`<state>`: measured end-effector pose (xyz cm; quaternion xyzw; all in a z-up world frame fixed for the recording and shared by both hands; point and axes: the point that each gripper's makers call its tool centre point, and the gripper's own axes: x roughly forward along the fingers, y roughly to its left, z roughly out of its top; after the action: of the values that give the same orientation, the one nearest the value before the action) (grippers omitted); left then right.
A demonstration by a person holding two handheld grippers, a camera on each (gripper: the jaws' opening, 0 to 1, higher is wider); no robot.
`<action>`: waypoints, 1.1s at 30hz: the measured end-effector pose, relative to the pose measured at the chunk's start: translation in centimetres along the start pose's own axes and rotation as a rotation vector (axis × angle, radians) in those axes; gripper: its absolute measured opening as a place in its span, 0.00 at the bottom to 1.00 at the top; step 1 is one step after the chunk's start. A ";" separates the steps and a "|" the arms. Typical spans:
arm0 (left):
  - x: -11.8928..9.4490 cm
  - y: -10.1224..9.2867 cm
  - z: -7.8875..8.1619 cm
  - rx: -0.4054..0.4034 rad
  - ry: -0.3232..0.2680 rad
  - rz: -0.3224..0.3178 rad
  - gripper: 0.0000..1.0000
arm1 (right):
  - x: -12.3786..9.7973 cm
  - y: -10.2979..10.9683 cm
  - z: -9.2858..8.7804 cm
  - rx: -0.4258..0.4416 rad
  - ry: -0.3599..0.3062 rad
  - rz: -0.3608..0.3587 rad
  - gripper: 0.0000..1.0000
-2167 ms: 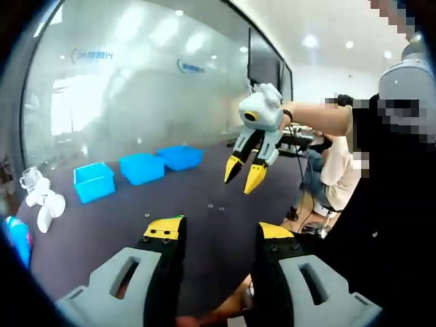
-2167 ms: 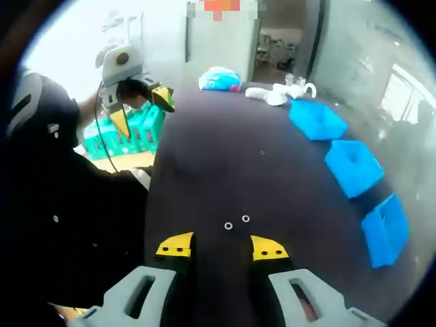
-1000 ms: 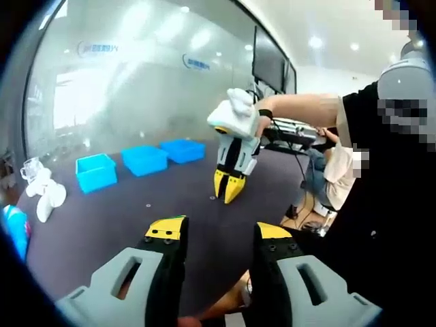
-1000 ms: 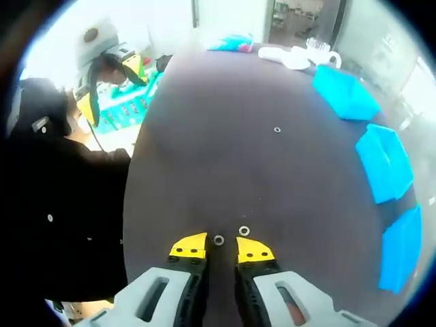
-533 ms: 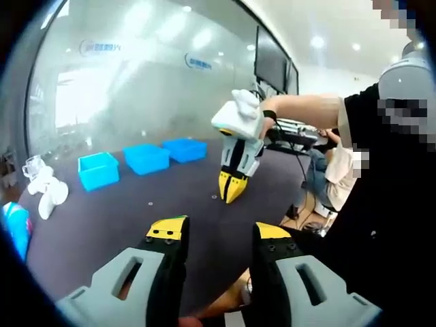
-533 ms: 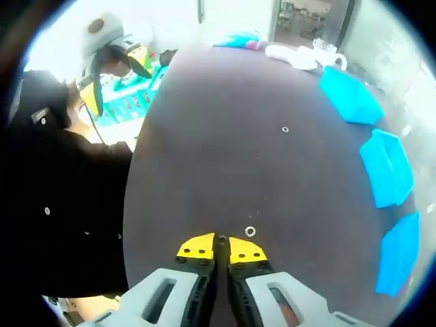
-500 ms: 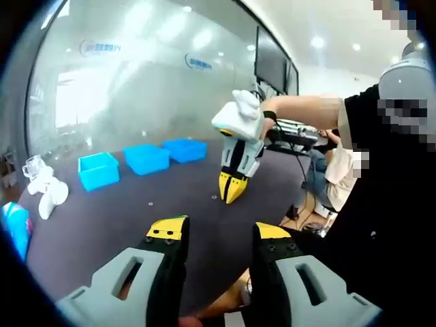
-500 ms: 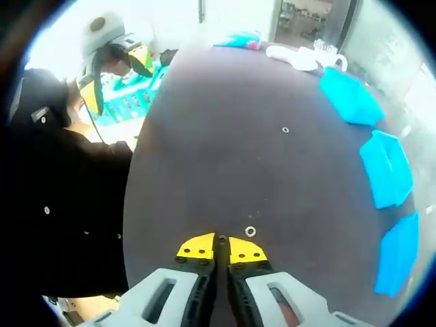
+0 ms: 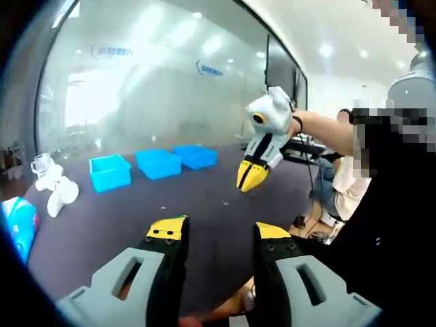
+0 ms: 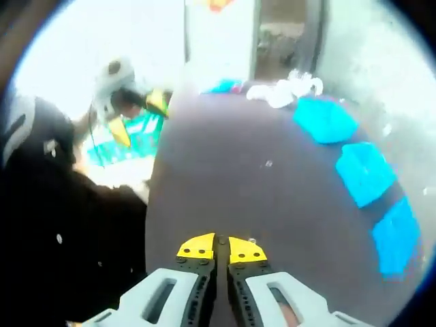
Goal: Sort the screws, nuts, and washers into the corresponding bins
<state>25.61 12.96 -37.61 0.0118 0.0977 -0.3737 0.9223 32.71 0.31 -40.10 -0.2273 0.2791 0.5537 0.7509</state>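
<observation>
A: In the left gripper view, what is there?
B: The left gripper (image 9: pixel 218 231) hangs spread over the dark table (image 9: pixel 102 225). The right gripper (image 9: pixel 253 178) is in the air, tips together, beyond three blue bins (image 9: pixel 157 163).

A: And the right gripper view?
B: The right gripper (image 10: pixel 216 246) is pressed together, possibly on a washer; the blur hides it. Another washer (image 10: pixel 268 163) lies on the table (image 10: pixel 218 184).

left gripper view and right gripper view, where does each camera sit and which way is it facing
Left gripper view: rides on the left gripper, jaws apart, looking across the dark purple table toward three blue plastic bins and a glass wall; the person's arm holds the right gripper above the table.
Right gripper view: rides on the right gripper, jaws together, looking along the table, bins at right; the person's dark sleeve fills the left side.
Shared: table, bins, the other gripper.
</observation>
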 end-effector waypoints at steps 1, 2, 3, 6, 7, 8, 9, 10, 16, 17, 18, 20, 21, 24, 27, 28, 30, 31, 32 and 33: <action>0.0 0.0 0.1 0.002 -0.005 0.003 0.35 | -0.6 -0.2 0.5 0.008 -0.048 -0.022 0.02; 0.0 0.0 0.2 0.002 -0.008 0.003 0.35 | -1.1 -0.3 0.8 0.026 -0.092 -0.042 0.02; 0.0 0.0 0.3 0.002 -0.011 0.001 0.36 | -1.6 -0.5 1.0 0.054 -0.125 -0.059 0.02; 0.1 -0.3 0.5 0.012 -0.014 -0.009 0.36 | -2.6 -0.7 1.3 0.117 -0.227 -0.106 0.02; 0.1 -0.3 0.6 0.013 -0.014 -0.010 0.36 | -3.0 -0.7 1.3 0.134 -0.256 -0.123 0.02; 0.1 -0.4 0.6 0.016 -0.015 -0.010 0.36 | -3.3 -0.8 1.4 0.150 -0.288 -0.143 0.02; 0.1 -0.5 0.7 0.017 -0.015 -0.011 0.36 | -3.9 -1.2 1.7 0.176 -0.336 -0.175 0.02; 0.1 -0.5 0.7 0.017 -0.016 -0.011 0.36 | -4.3 -1.7 1.7 0.193 -0.360 -0.213 0.02; 0.0 0.0 0.9 0.005 -0.033 0.021 0.36 | -6.0 -3.1 2.6 0.260 -0.513 -0.387 0.02; -0.1 0.2 1.1 0.004 -0.043 0.034 0.36 | -6.3 -3.5 2.8 0.262 -0.537 -0.425 0.02; -0.1 0.3 1.2 0.003 -0.047 0.043 0.36 | -6.6 -3.9 3.1 0.263 -0.567 -0.467 0.02; -0.2 0.5 1.4 0.012 -0.054 0.060 0.37 | -7.1 -4.9 3.5 0.279 -0.618 -0.545 0.02; -0.3 0.7 1.5 0.013 -0.058 0.071 0.37 | -7.2 -5.1 3.7 0.276 -0.632 -0.560 0.02; -0.4 1.1 1.7 0.023 -0.068 0.101 0.37 | -7.0 -5.9 4.2 0.284 -0.655 -0.585 0.02; -0.5 1.3 2.0 0.025 -0.082 0.117 0.37 | -6.7 -7.3 5.1 0.303 -0.675 -0.603 0.02; -0.6 1.4 2.2 0.030 -0.086 0.128 0.38 | -6.5 -7.7 5.5 0.304 -0.682 -0.608 0.02; -0.6 1.7 2.3 0.040 -0.090 0.148 0.38 | -6.1 -8.6 6.4 0.295 -0.690 -0.617 0.02; -0.6 1.8 2.4 0.045 -0.092 0.156 0.38 | -5.8 -9.4 7.0 0.289 -0.690 -0.620 0.02; -0.6 1.8 2.5 0.043 -0.097 0.159 0.38 | -5.6 -10.3 7.3 0.286 -0.691 -0.624 0.02; -0.6 1.8 2.6 0.042 -0.102 0.163 0.38 | -5.3 -10.9 7.7 0.283 -0.693 -0.626 0.02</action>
<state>26.87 14.42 -35.08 0.0201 0.0412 -0.2998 0.9529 43.22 -1.52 -30.42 0.0018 0.0035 0.3008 0.9537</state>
